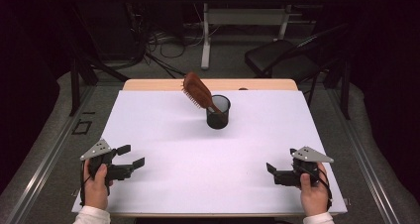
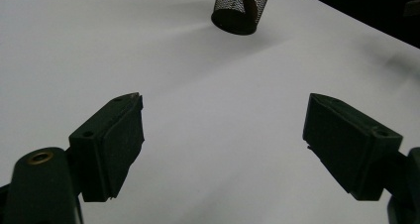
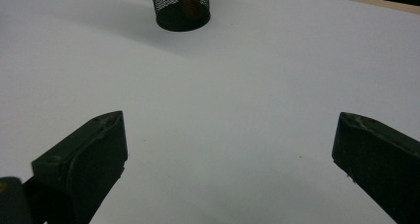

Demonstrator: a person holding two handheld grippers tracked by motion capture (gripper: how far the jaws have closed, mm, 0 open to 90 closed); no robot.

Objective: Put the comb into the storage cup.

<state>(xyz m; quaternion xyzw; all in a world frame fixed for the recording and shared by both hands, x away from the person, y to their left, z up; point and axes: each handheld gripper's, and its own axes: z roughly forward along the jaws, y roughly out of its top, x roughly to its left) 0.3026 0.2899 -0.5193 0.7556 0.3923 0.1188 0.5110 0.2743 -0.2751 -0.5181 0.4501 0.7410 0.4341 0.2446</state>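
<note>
Centrally, one white table surface (image 1: 163, 135) is occupying most of the high view, with a strip of wood edge showing at its 12 o'clock side. One black mesh cup (image 1: 218, 112) is standing upright on it, slightly toward 12 o'clock from the surface's middle. One brown hairbrush (image 1: 197, 91) is resting handle-down inside the cup, its bristled head leaning out toward 10 o'clock above the rim. In the left gripper view the cup (image 2: 241, 8) is appearing at 12 o'clock, with a brown length of the handle visible through the mesh; in the right gripper view the cup (image 3: 181, 7) is sitting toward 11 o'clock.

Two grippers are lying low at the near edge, well apart from the cup and from each other. One left gripper (image 1: 131, 155) is sitting at 8 o'clock, gripped by one hand (image 1: 96, 182); its jaws are standing wide apart with nothing between them. One right gripper (image 1: 270, 168) is sitting at 4 o'clock, gripped by the other hand (image 1: 313, 187); its jaws are likewise spread wide and holding nothing, as the right gripper view is showing.
</note>
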